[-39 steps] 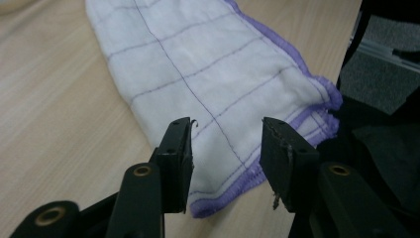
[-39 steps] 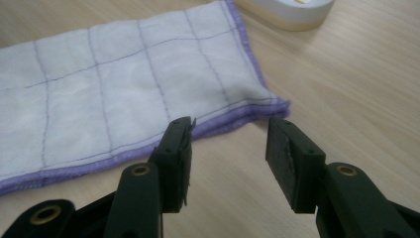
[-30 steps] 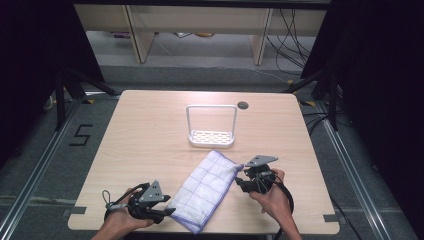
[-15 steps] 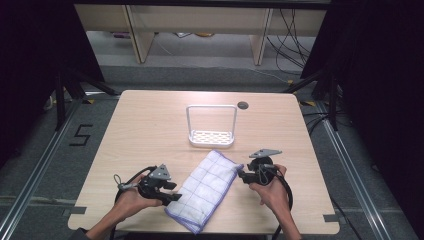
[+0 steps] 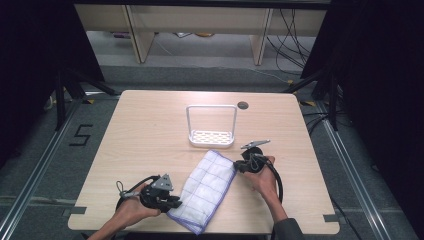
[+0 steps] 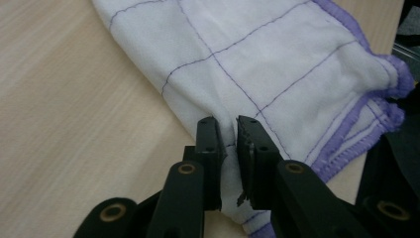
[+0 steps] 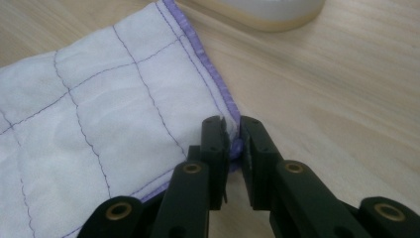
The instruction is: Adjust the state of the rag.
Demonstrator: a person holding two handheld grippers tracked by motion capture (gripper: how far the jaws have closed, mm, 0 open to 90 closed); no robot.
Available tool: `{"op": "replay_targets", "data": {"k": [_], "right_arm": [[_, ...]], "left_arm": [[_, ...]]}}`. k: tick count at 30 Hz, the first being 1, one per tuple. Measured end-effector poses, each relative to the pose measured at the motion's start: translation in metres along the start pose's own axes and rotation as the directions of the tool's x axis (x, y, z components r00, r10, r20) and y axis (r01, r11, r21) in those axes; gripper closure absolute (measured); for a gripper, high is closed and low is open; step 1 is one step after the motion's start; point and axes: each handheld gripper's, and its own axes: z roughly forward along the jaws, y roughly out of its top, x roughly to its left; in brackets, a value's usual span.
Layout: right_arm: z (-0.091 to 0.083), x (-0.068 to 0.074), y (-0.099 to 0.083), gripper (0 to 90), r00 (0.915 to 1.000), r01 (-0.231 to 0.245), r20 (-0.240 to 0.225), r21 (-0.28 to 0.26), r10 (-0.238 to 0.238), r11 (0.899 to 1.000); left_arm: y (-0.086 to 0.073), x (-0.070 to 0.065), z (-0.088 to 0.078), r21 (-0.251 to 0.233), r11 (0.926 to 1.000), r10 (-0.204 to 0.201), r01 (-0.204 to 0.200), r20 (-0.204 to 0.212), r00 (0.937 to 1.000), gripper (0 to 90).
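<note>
White purple-edged cloth [image 5: 207,189] (folded, flat)

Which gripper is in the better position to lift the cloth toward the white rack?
Probably the right gripper: its jaws have just closed on the cloth corner nearest the white rack. The left gripper pinches the far edge.

A light wooden table [image 5: 150,130] carries a white rack [image 5: 211,137] and a purple-edged white cloth [image 5: 207,187].

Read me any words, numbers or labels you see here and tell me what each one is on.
"5": black mark on the grey floor left of the light wooden table.
Nothing readable on the white purple-edged cloth, the white rack or either gripper.
</note>
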Motion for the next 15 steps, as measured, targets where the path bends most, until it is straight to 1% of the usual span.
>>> {"op": "replay_targets", "data": {"k": [1, 2, 3, 5, 6, 7, 8, 9, 10, 11, 12, 13, 14, 15], "right_arm": [[0.001, 0.001, 0.002, 82.7, 0.9998, 0.019, -0.004, 0.006, -0.019, 1.0], [0.003, 0.003, 0.005, 82.9, 0.9995, 0.031, -0.002, 0.002, -0.031, 1.0], [0.005, 0.005, 0.008, 83.1, 0.9992, 0.039, -0.005, 0.008, -0.038, 0.999], [0.01, 0.008, 0.015, 83.2, 0.9973, 0.072, -0.01, 0.005, -0.072, 0.997], [0.013, 0.01, 0.021, 83.2, 0.9965, 0.083, -0.013, 0.007, -0.083, 0.997], [0.016, 0.011, 0.025, 83.2, 0.9944, 0.103, -0.022, -0.005, -0.103, 0.995], [0.019, 0.013, 0.028, 83.2, 0.9941, 0.102, -0.036, -0.02, -0.102, 0.995], [0.022, 0.015, 0.032, 83.2, 0.9921, 0.12, -0.033, -0.022, -0.121, 0.992], [0.023, 0.018, 0.036, 83.2, 0.9911, 0.125, -0.045, -0.004, -0.125, 0.992], [0.024, 0.021, 0.04, 83.1, 0.9892, 0.143, -0.033, 0.003, -0.143, 0.99], [0.025, 0.024, 0.044, 83.0, 0.9886, 0.146, -0.04, 0.013, -0.145, 0.989], [0.026, 0.026, 0.046, 82.8, 0.9868, 0.159, -0.038, 0.021, -0.158, 0.987], [0.027, 0.027, 0.049, 82.2, 0.9859, 0.162, -0.05, 0.031, -0.16, 0.986], [0.027, 0.028, 0.051, 81.0, 0.9879, 0.153, -0.03, 0.031, -0.152, 0.988]], "left_arm": [[-0.001, -0.003, 0.0, -0.003, 1.0, 0.002, -0.002, 0.015, 0.9999, 80.7], [-0.001, -0.006, 0.001, -0.008, 1.0, 0.002, -0.002, 0.019, 0.9998, 81.1], [-0.002, -0.01, 0.001, -0.007, 0.9999, 0.011, -0.01, 0.021, 0.9997, 81.1], [-0.003, -0.018, 0.003, -0.02, 0.9997, 0.013, -0.012, 0.044, 0.9989, 81.1], [-0.003, -0.023, 0.005, -0.036, 0.9993, -0.004, 0.006, 0.062, 0.9981, 80.9], [-0.003, -0.026, 0.006, -0.03, 0.9995, 0.003, -0.001, 0.068, 0.9977, 80.3], [-0.003, -0.029, 0.007, -0.028, 0.9996, 0.002, 0.0, 0.077, 0.997, 79.4], [-0.002, -0.031, 0.008, -0.033, 0.9994, -0.003, 0.006, 0.096, 0.9954, 78.7], [-0.001, -0.034, 0.009, -0.035, 0.9994, 0.0, 0.003, 0.097, 0.9953, 77.9], [0.0, -0.035, 0.01, -0.033, 0.9994, 0.002, 0.001, 0.1, 0.995, 77.1], [0.0, -0.035, 0.01, -0.033, 0.9995, 0.008, -0.005, 0.1, 0.9949, 75.8], [0.0, -0.033, 0.009, -0.032, 0.9995, 0.002, 0.001, 0.107, 0.9943, 73.5], [0.0, -0.032, 0.008, -0.039, 0.9991, -0.011, 0.015, 0.109, 0.994, 71.0], [0.0, -0.03, 0.006, -0.049, 0.9985, -0.02, 0.025, 0.096, 0.9952, 67.9]]}}
